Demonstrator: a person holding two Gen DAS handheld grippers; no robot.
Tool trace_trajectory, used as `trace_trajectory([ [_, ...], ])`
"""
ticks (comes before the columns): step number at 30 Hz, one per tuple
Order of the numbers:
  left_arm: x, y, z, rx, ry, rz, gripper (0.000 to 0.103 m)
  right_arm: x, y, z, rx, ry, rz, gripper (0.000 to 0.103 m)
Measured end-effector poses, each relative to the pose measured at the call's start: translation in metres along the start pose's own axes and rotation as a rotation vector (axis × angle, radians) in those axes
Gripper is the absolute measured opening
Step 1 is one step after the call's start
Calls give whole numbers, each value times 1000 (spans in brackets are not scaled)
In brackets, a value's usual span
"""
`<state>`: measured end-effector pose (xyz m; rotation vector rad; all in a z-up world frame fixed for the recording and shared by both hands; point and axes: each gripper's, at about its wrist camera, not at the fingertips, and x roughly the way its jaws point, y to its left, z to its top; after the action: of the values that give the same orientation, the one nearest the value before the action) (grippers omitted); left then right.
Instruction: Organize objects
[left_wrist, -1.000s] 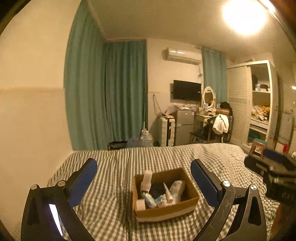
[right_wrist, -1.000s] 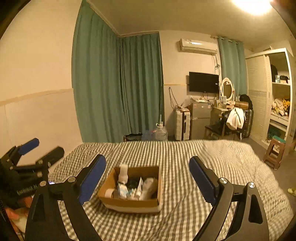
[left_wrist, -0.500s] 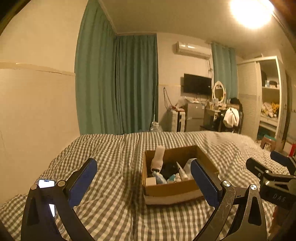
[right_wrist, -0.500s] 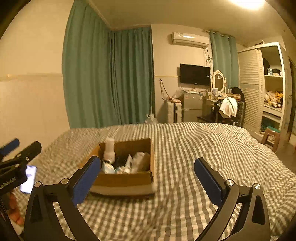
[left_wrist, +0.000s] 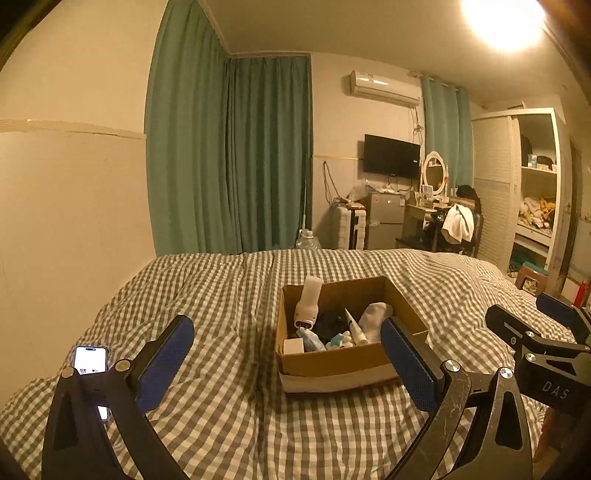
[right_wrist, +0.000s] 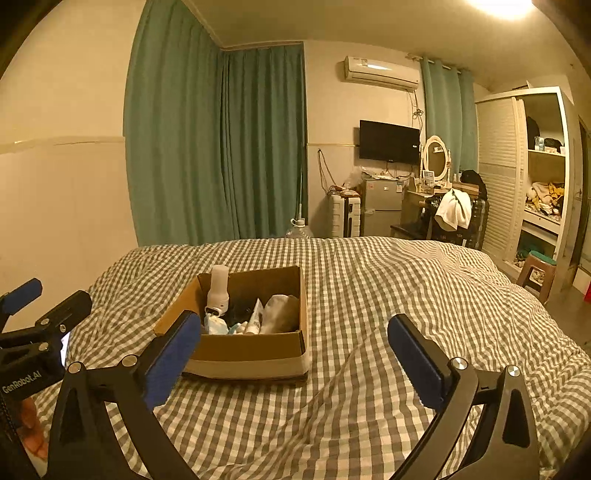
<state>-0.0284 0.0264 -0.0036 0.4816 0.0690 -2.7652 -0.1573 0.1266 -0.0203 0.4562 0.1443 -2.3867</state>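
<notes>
"GenRobot.AI" on left gripper (right_wrist: 35, 314), "DAS" on right gripper (left_wrist: 535, 325); both spread wide, holding nothing. Cardboard box (right_wrist: 243, 354) at 12 o'clock; bare checked bedspread (right_wrist: 388, 295) around it.

The left gripper (left_wrist: 284, 365) has two black, scuffed, triangular-cutout arms, each ending in a blue finger (left_wrist: 168, 363) with a finely ribbed pad; a round silver screw (left_wrist: 451, 366) sits at each arm joint, four in all; seen from the right wrist camera, its side bears white lettering "GenRobot.AI". The right gripper (right_wrist: 293, 360) is the same build: black frame, blue pads, silver screws behind each finger; from the left wrist camera its black body shows white letters "DAS". Below the left gripper's body a hand (right_wrist: 31, 432) shows, partly hidden.
</notes>
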Motion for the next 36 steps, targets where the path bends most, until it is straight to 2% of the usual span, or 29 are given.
trace_trajectory([
  [36, 5, 3, -6, -3, 50, 22, 103, 4, 8, -8, -23, 14, -12, 102],
])
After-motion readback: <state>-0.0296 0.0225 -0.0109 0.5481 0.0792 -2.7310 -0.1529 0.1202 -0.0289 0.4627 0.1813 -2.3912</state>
